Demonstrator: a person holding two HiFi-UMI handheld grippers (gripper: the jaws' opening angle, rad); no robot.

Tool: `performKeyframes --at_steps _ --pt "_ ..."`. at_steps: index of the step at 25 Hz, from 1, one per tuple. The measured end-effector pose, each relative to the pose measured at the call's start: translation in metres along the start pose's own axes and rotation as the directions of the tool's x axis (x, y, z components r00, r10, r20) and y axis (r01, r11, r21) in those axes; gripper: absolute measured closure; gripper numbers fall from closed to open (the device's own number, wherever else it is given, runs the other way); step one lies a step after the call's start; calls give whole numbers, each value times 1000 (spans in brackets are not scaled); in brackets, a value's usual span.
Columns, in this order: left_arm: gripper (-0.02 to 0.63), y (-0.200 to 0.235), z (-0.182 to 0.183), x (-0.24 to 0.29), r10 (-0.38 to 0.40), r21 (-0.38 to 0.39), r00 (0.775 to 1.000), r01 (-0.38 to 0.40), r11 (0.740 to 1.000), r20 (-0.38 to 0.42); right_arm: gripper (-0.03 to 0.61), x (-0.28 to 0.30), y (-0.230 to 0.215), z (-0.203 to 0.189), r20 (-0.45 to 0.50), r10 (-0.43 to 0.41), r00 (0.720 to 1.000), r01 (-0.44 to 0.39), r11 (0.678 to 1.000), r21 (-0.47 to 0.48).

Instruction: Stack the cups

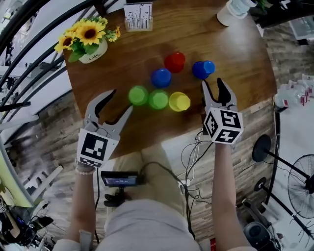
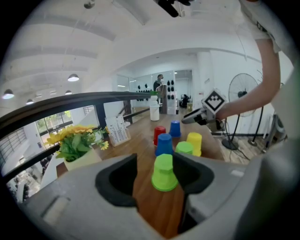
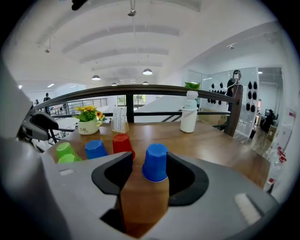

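Six upturned cups stand on the round wooden table: a red cup, two blue cups, two green cups and a yellow cup. My left gripper is open, its tips just left of the nearer green cup, which shows between the jaw tips of the left gripper without touching them. My right gripper is open too, close behind the right-hand blue cup; that cup stands just ahead of the right gripper, clear of both pads.
A sunflower pot and a card holder stand at the table's far left. A white container is at the far right. The table's near edge runs under both grippers. A fan and cables lie on the floor to the right.
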State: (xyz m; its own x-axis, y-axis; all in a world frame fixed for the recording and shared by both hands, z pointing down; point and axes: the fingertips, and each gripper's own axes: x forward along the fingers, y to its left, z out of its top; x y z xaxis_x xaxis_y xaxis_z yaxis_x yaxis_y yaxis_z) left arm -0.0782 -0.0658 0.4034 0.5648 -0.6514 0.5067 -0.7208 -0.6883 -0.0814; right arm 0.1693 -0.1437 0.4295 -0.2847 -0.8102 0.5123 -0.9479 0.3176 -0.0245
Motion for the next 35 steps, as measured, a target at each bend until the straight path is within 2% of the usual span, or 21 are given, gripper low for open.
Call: performKeyframes --at_steps 11,22,35 --pt "387 -3 -9 -5 31 -49 999 -32 998 -15 368 36 -16 -7 -45 12 999 -10 999 43" --pt "390 -4 -13 -6 37 -91 999 -38 995 -10 370 54 -20 -13 -48 30 998 -26 998 63" --pt "391 -8 -1 -6 15 -50 1000 -14 999 11 371 26 -6 23 29 48 998 -48 999 -2"
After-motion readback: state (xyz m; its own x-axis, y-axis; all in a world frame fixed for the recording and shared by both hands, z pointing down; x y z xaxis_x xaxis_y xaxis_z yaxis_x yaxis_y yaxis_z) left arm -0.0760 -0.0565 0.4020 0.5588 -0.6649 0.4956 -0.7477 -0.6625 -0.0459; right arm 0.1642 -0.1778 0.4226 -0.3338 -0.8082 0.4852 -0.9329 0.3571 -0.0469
